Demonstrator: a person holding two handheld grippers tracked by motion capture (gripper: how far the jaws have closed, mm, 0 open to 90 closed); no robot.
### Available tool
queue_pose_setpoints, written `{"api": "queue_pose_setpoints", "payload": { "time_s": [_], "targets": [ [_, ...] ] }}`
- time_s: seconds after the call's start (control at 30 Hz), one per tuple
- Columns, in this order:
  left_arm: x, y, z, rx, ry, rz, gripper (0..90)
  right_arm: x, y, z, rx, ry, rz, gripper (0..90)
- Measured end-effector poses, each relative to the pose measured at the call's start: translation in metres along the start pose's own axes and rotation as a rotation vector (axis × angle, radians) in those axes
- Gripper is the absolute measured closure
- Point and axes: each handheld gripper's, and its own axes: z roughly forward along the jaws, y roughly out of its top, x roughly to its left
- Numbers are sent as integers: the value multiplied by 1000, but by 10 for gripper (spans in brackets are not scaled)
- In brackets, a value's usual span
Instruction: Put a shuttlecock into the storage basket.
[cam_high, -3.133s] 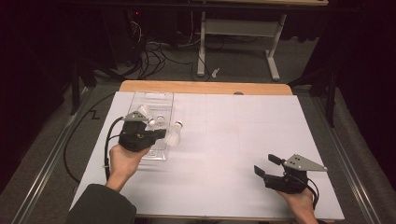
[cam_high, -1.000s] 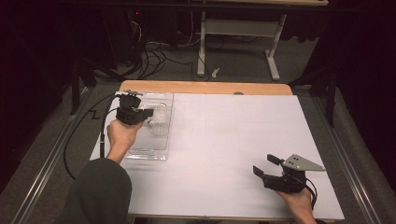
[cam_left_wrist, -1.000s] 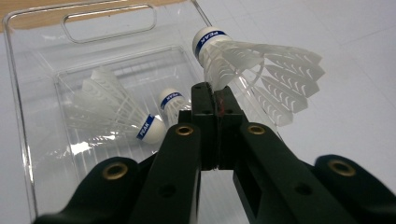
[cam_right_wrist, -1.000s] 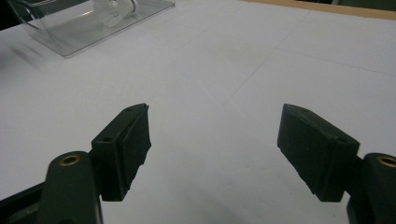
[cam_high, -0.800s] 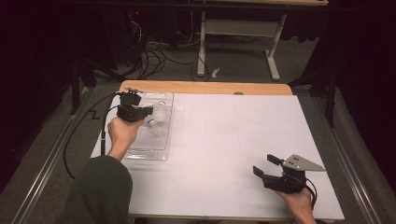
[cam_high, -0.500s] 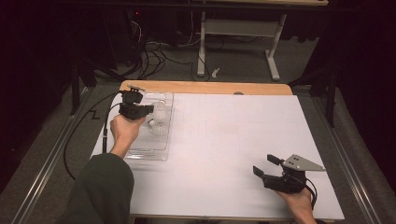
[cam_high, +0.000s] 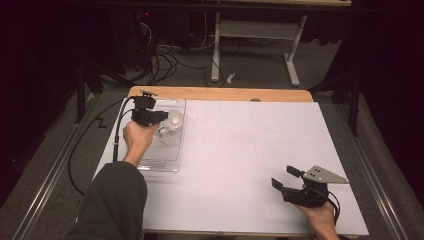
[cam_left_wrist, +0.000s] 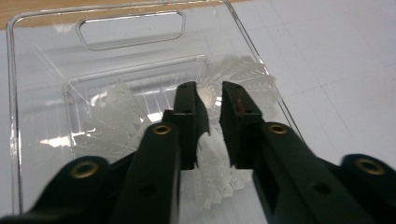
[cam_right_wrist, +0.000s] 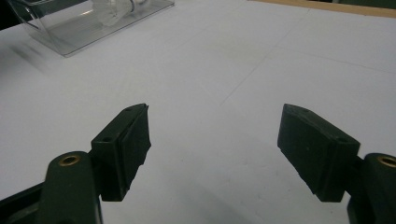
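A clear plastic tray (cam_high: 161, 164) lies at the table's left, with white shuttlecocks (cam_high: 171, 128) in its far part. My left gripper (cam_high: 163, 116) hovers low over them. In the left gripper view its jaws (cam_left_wrist: 208, 89) have just been opening; one shuttlecock (cam_left_wrist: 209, 156) lies in the narrow gap between them, cork at the tips, and the pads do not press on it. Other shuttlecocks (cam_left_wrist: 116, 114) lie fanned beside it in the tray (cam_left_wrist: 44, 60). My right gripper (cam_high: 282, 176) rests near the front right, jaws (cam_right_wrist: 215, 126) wide open over bare white sheet.
A white sheet (cam_high: 250, 150) covers the tabletop, with a wooden strip (cam_high: 220, 93) at the far edge. The tray (cam_right_wrist: 70, 30) sits far off to the left in the right gripper view. A black cable (cam_high: 90, 150) trails off the table's left side. Dark floor and a desk frame lie beyond.
The left hand has carried its gripper from the tray's near part to its far end. Its jaws have parted there, leaving a shuttlecock in the tray. The right gripper has stayed put.
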Motion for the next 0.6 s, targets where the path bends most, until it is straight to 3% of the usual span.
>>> {"api": "queue_pose_setpoints", "payload": {
  "time_s": [0.33,0.6],
  "targets": [
    [-5,-3,-12,-27,4,32,555,0,0,-1,-4,-3,-2,255],
    [-12,-6,-22,-46,2,59,504,-1,0,-2,-11,-5,-1,246]
  ]
}}
